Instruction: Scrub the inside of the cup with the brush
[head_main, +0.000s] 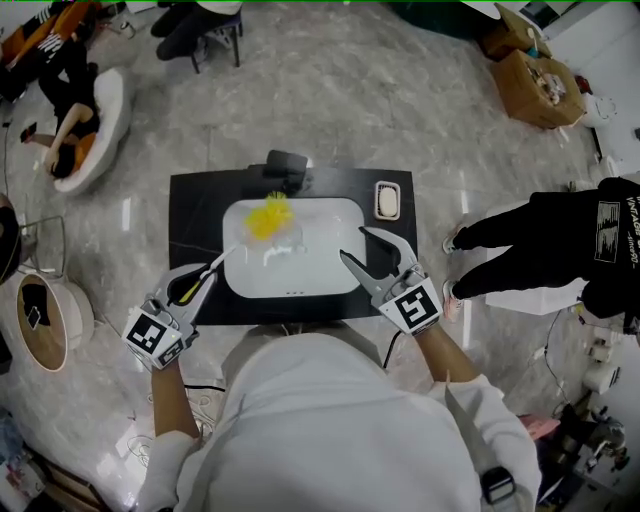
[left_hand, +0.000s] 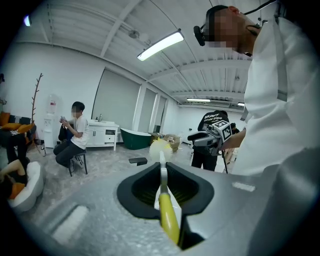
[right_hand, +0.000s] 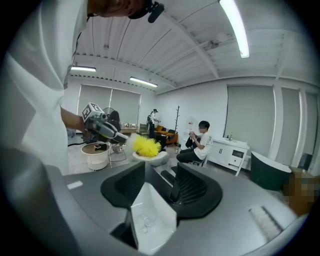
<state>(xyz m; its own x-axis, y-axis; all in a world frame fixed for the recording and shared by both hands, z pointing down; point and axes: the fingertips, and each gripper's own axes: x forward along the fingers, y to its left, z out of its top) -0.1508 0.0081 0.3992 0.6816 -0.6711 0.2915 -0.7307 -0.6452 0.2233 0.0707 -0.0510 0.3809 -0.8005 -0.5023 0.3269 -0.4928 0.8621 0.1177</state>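
Note:
A brush with a yellow handle (head_main: 192, 290), a white stem and a fluffy yellow head (head_main: 268, 216) runs from my left gripper (head_main: 205, 282) over the white basin (head_main: 330, 275). That gripper is shut on the handle (left_hand: 169, 212), and the head (left_hand: 160, 147) sticks out past its jaws. A clear cup (head_main: 283, 247) seems to lie in the basin just below the brush head; it is faint. My right gripper (head_main: 366, 254) hovers over the basin's right edge, open, with nothing between its jaws (right_hand: 160, 182). The brush head (right_hand: 146, 146) shows beyond them.
The basin sits in a black tabletop (head_main: 200, 205). A small white dish (head_main: 387, 200) lies at the back right, and a black fixture (head_main: 285, 165) stands behind the basin. A person in black (head_main: 560, 245) stands to the right. A round side table (head_main: 45, 320) stands at the left.

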